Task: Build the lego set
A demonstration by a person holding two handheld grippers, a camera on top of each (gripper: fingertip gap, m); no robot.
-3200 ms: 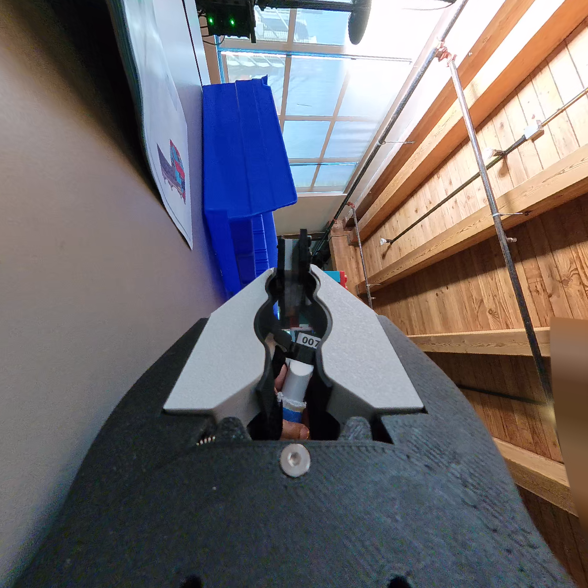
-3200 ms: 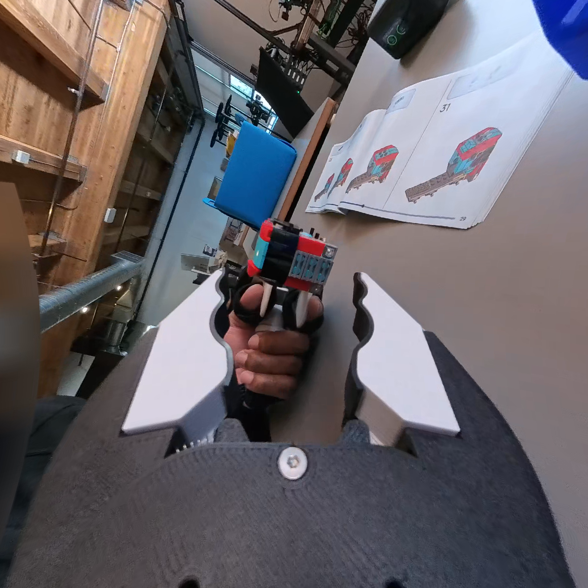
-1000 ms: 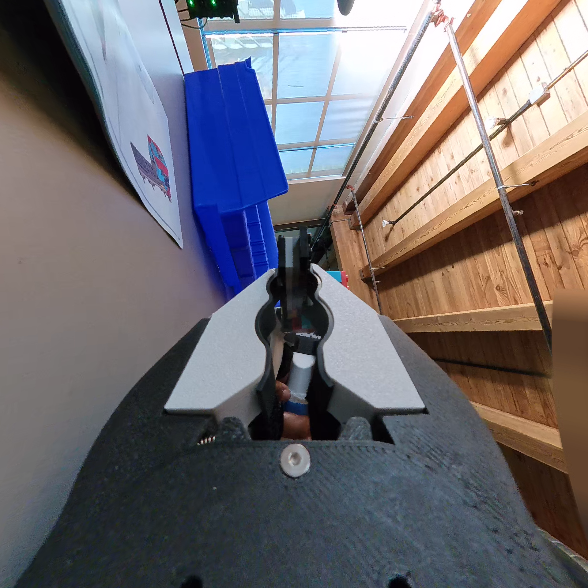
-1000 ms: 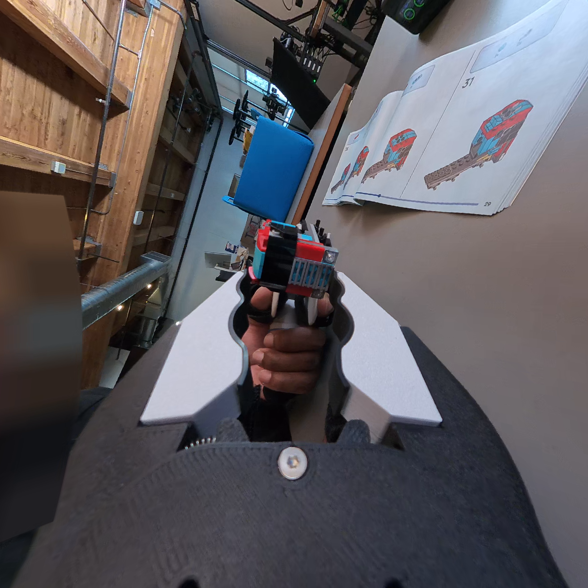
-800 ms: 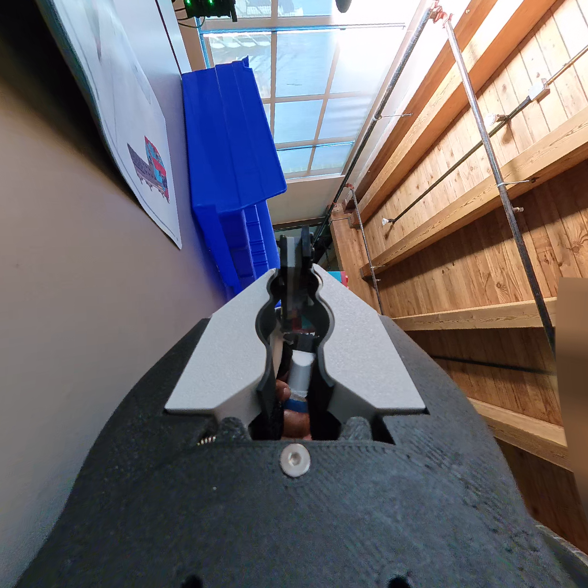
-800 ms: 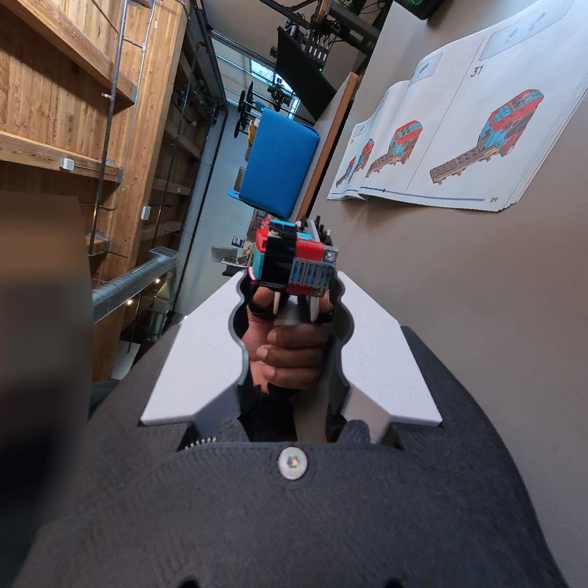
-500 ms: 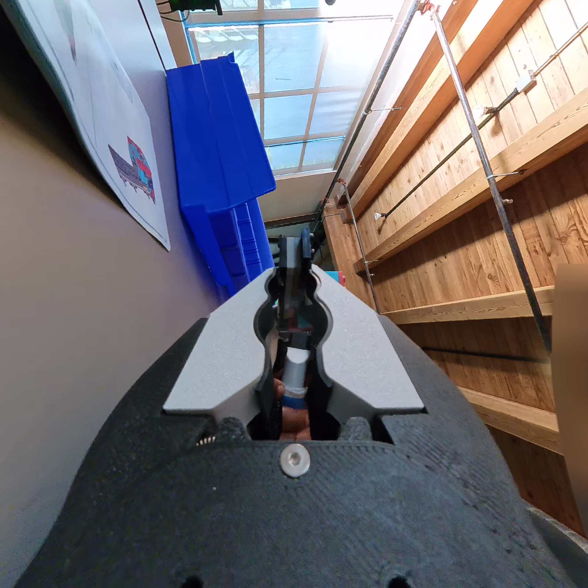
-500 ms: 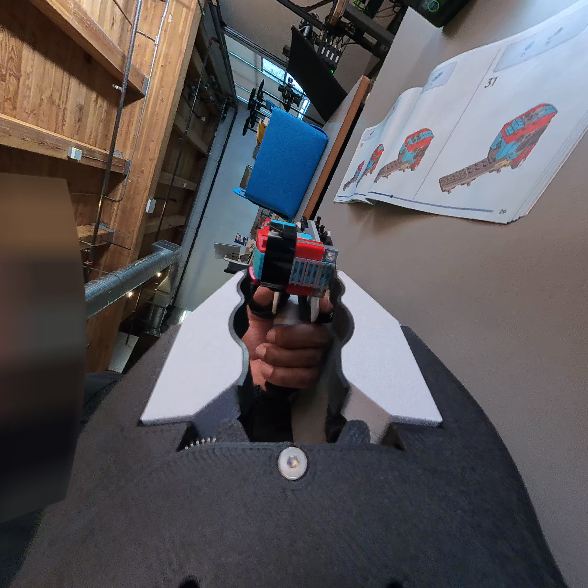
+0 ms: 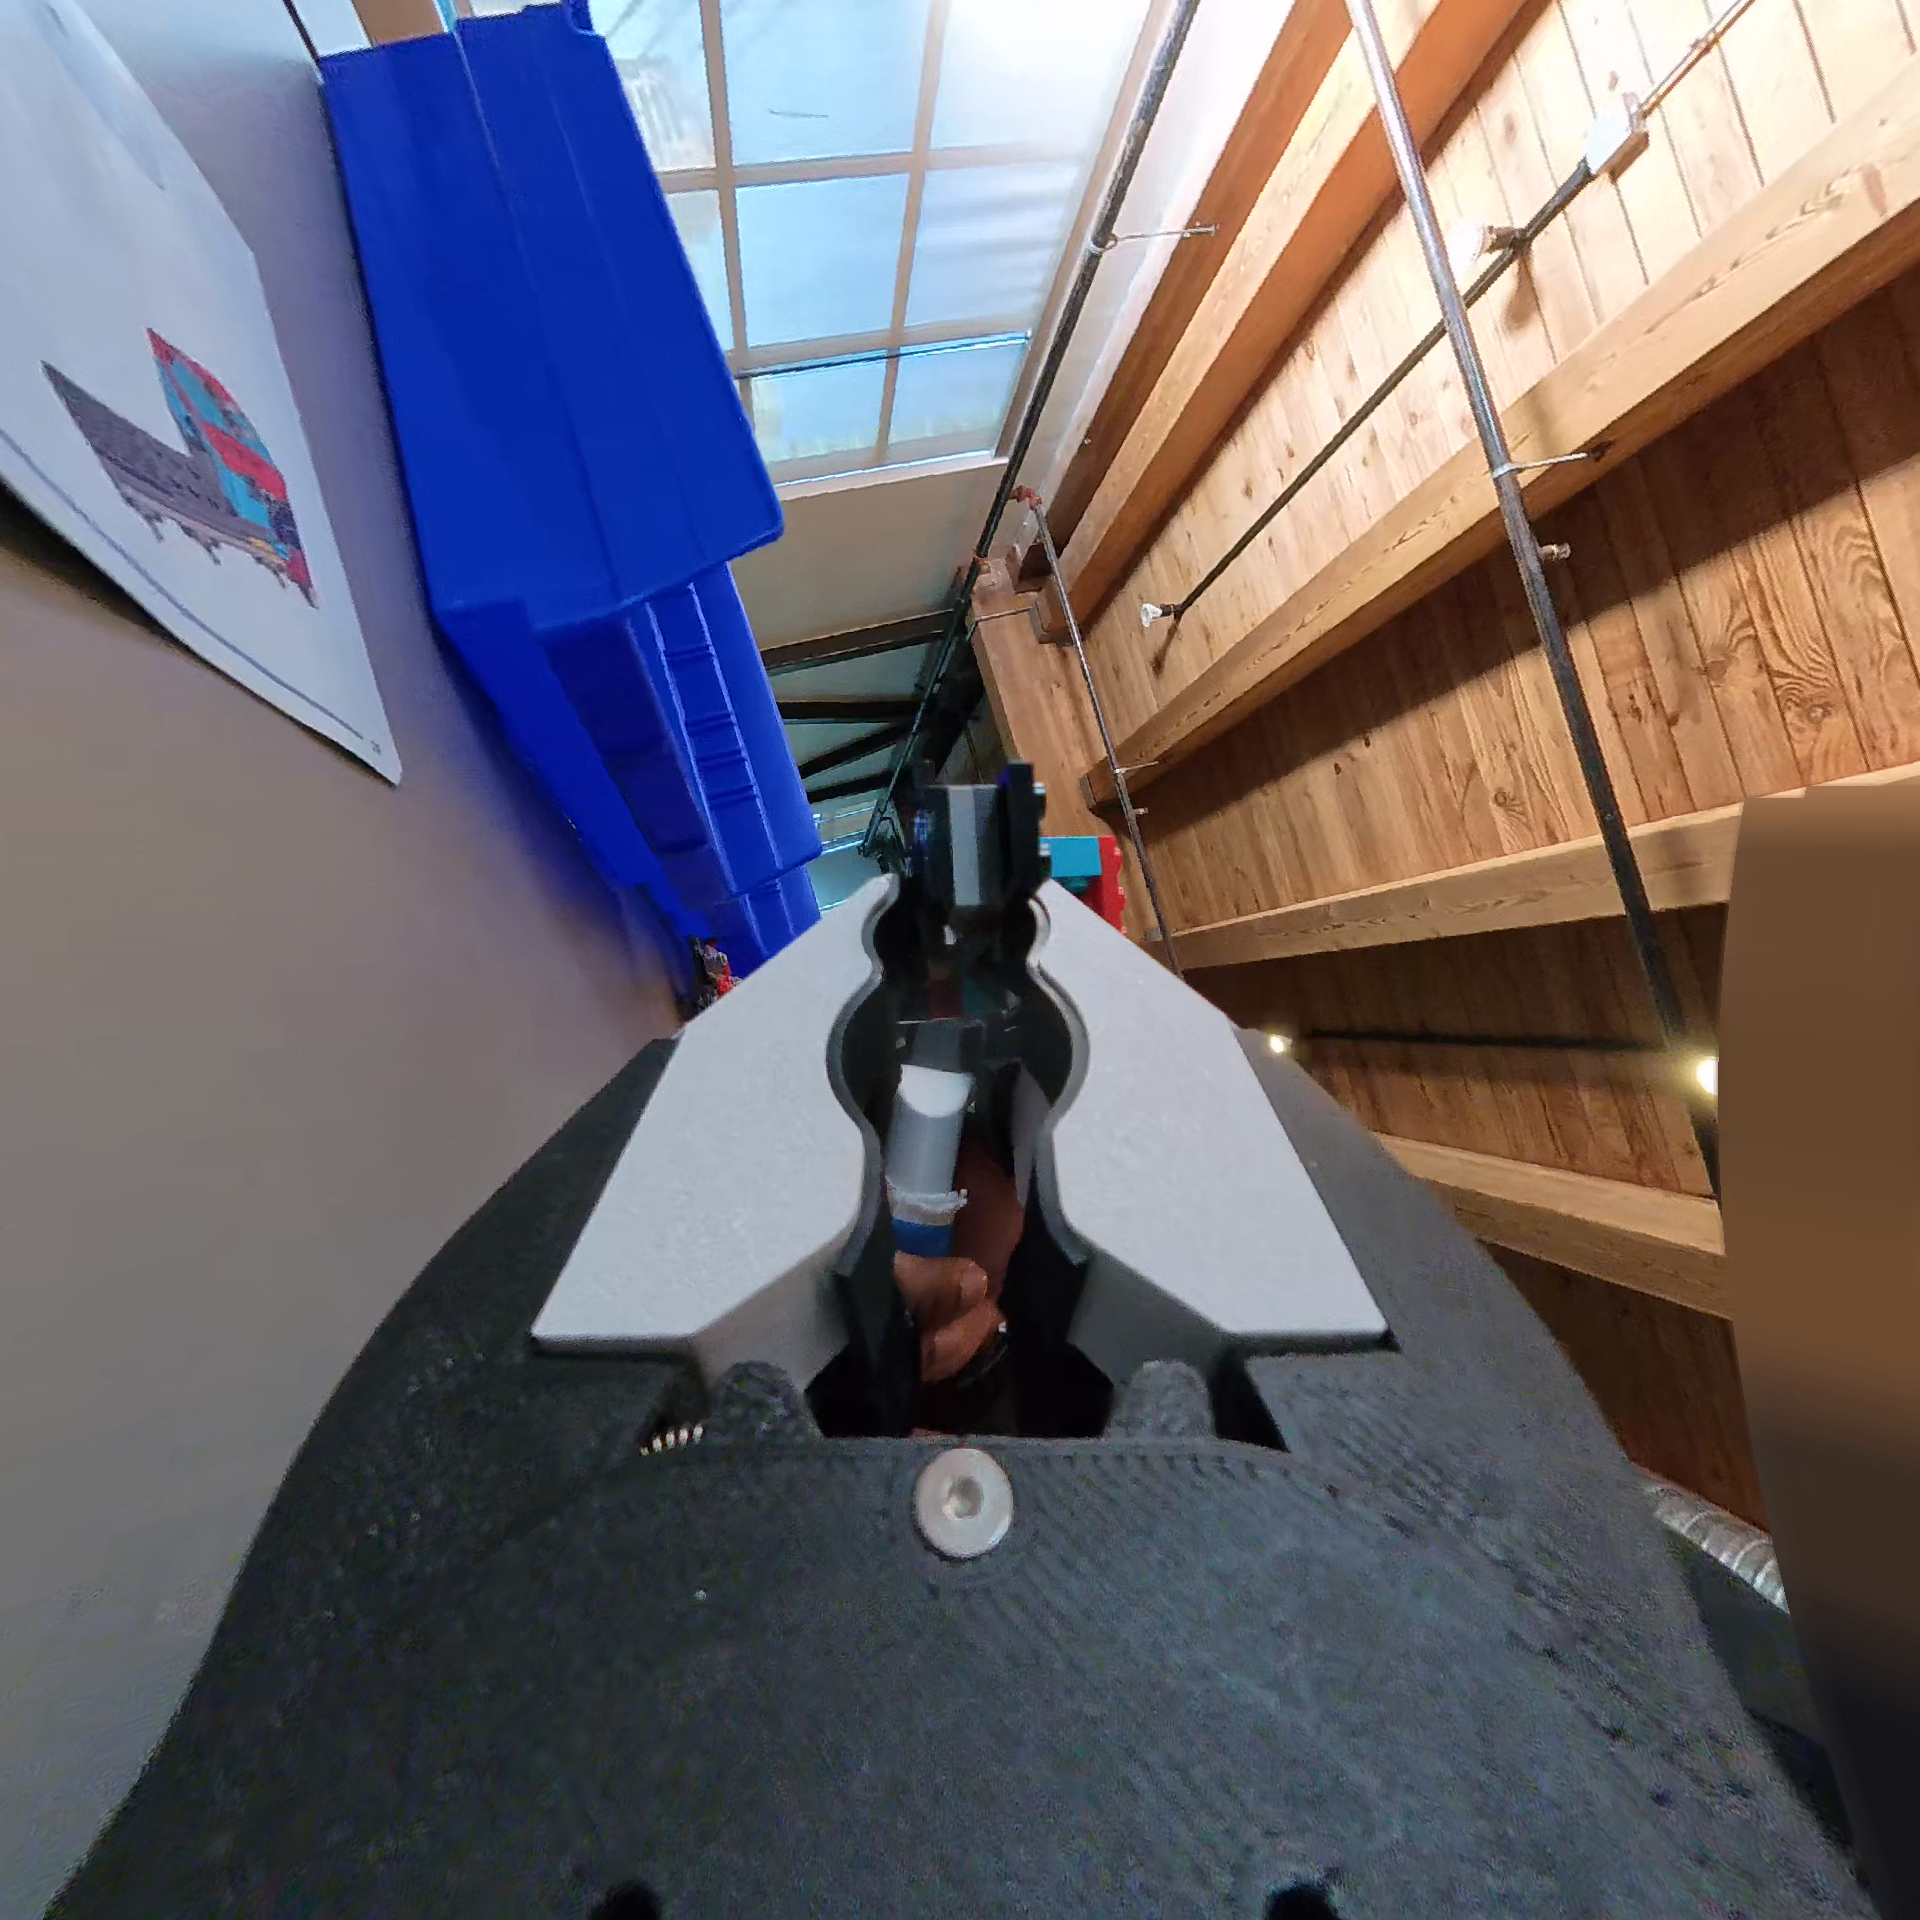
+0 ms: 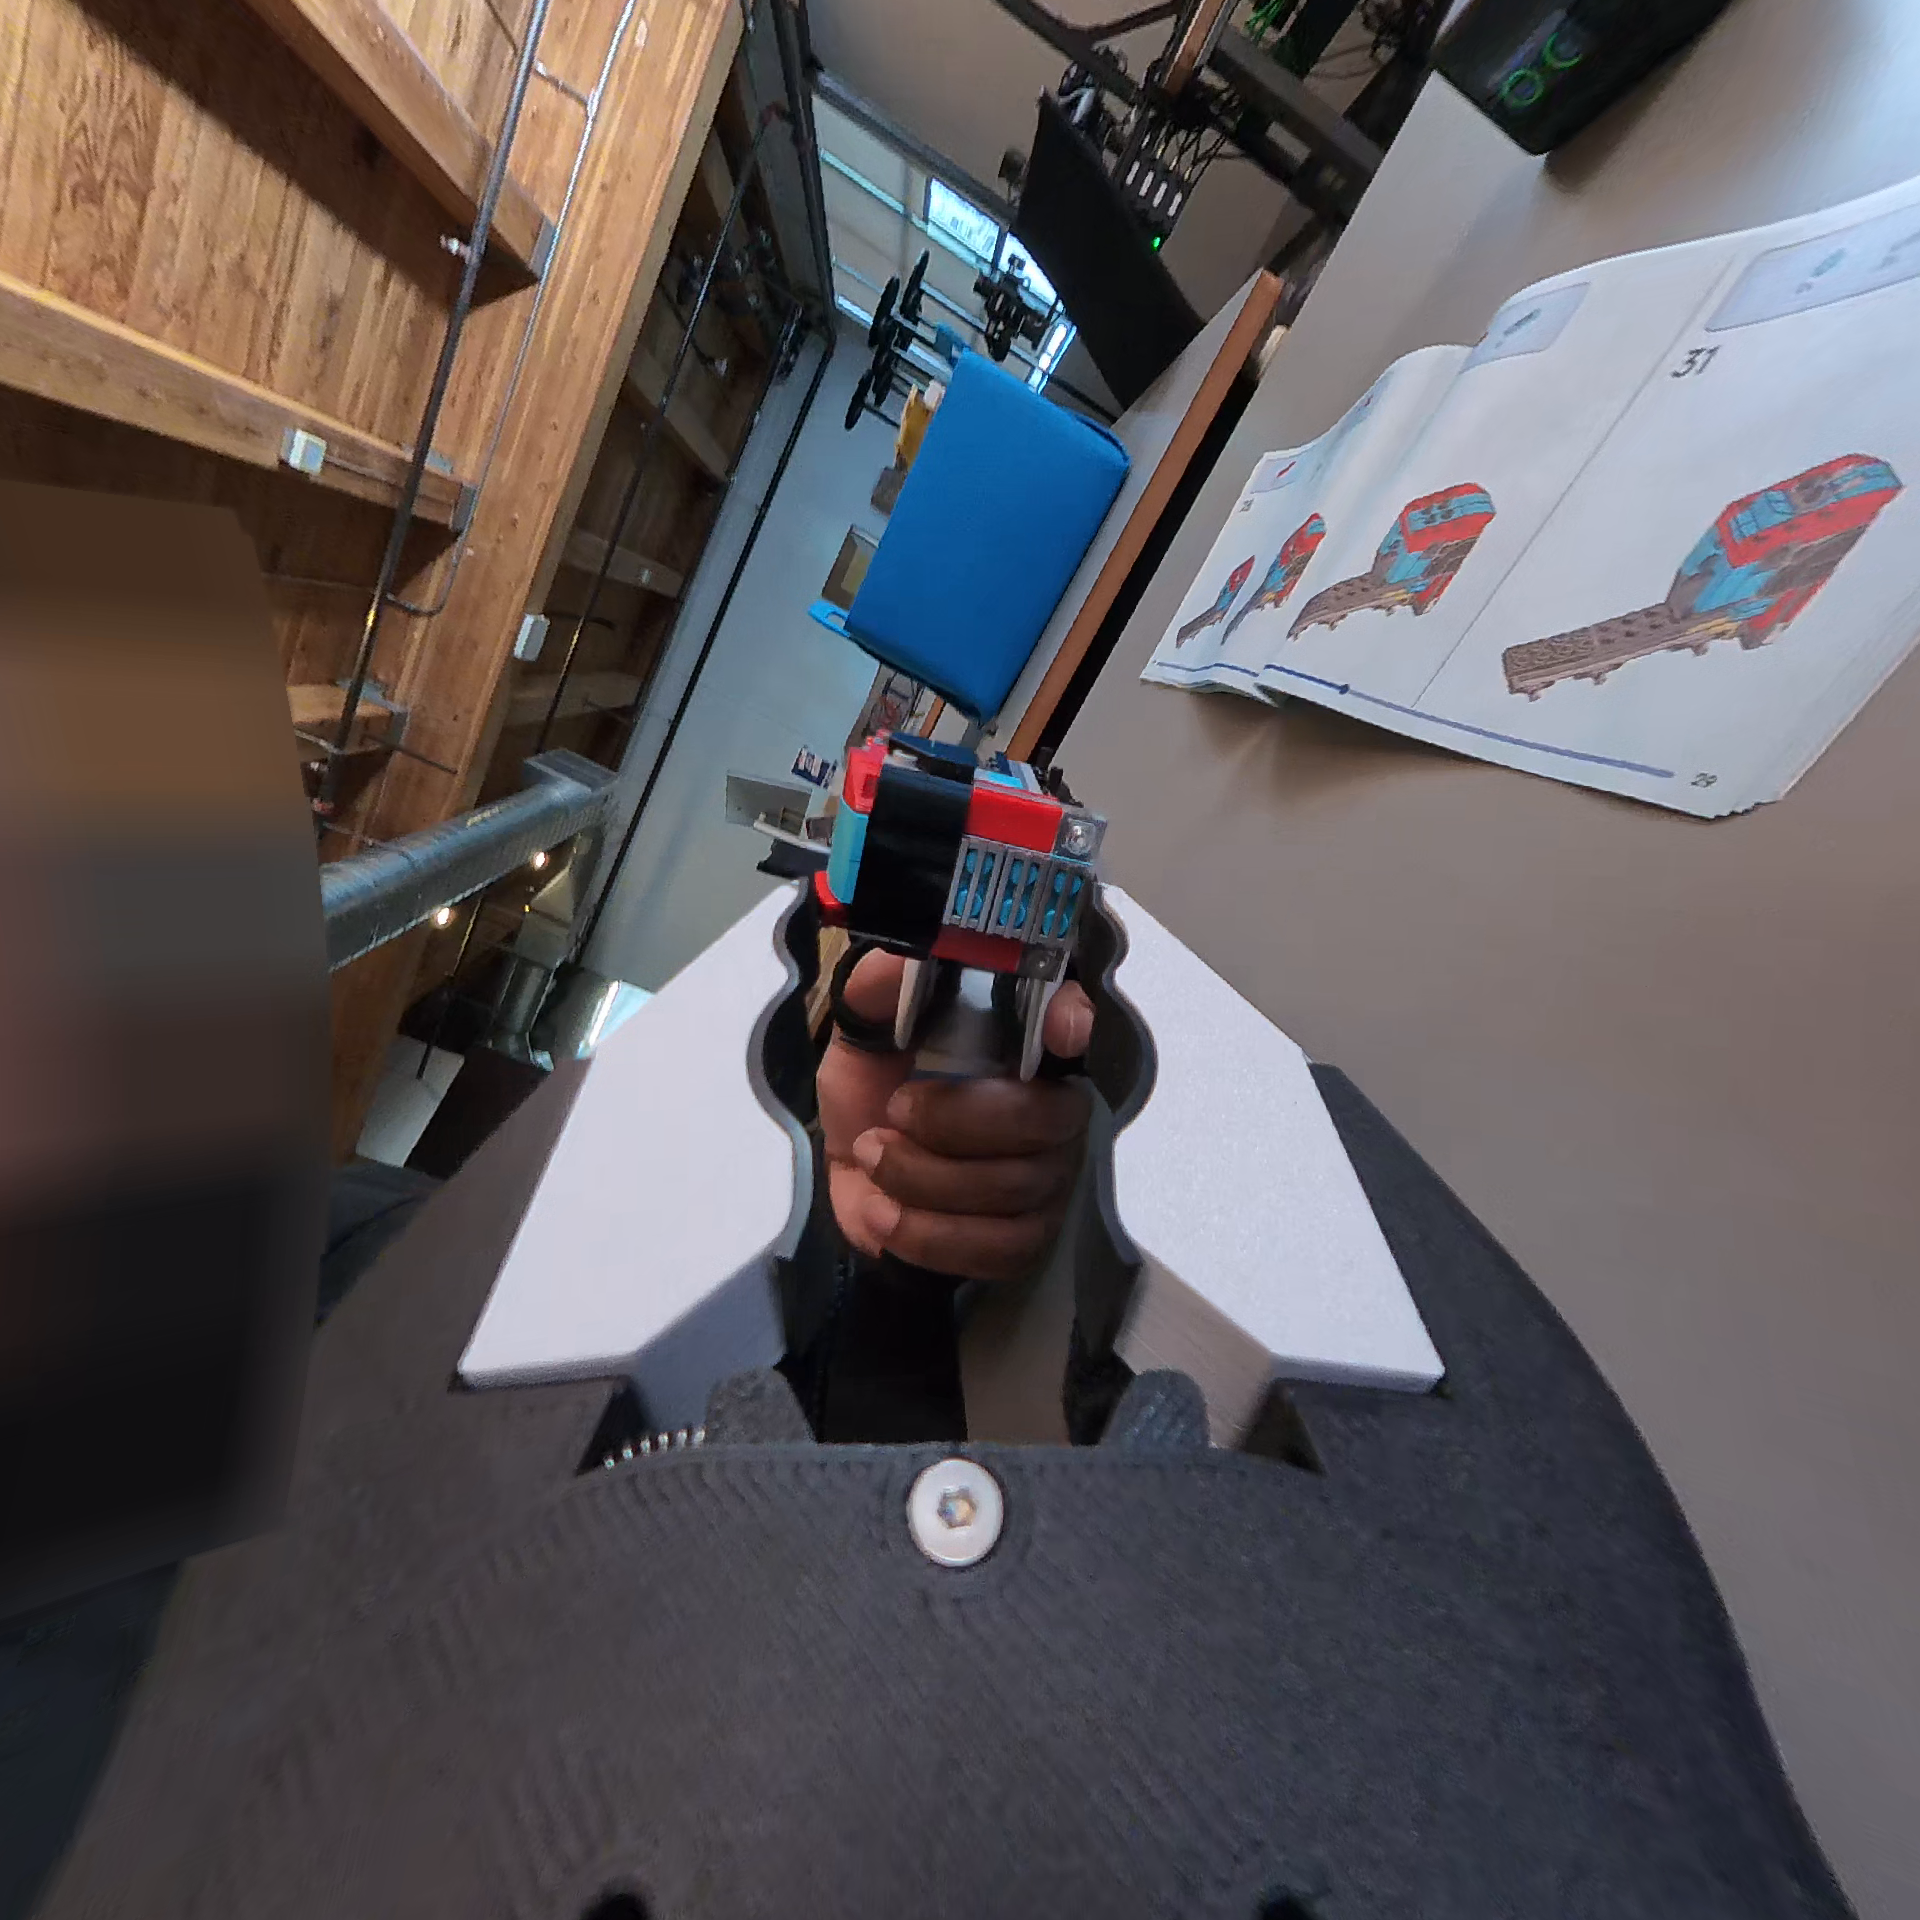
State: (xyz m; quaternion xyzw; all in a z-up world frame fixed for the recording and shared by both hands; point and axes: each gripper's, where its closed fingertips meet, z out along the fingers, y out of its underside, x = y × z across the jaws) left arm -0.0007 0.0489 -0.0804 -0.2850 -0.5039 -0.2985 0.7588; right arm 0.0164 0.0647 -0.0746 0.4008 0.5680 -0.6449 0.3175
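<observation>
The right gripper [image 10: 951,914], wide open 3.2 s ago, has been closed onto the lego model [image 10: 961,857]. In the left wrist view, the blue bins [image 9: 582,436] and instruction booklet [image 9: 177,416] have been shifted leftward.

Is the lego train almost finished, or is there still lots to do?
Part is done: a chunky red, black and teal cab section is already stuck together. Right now both grippers hold it up off the table, the right gripper and the left gripper closed on it from opposite ends. The open instruction booklet shows a long grey base on the train; none shows here, so that probably remains.
</observation>
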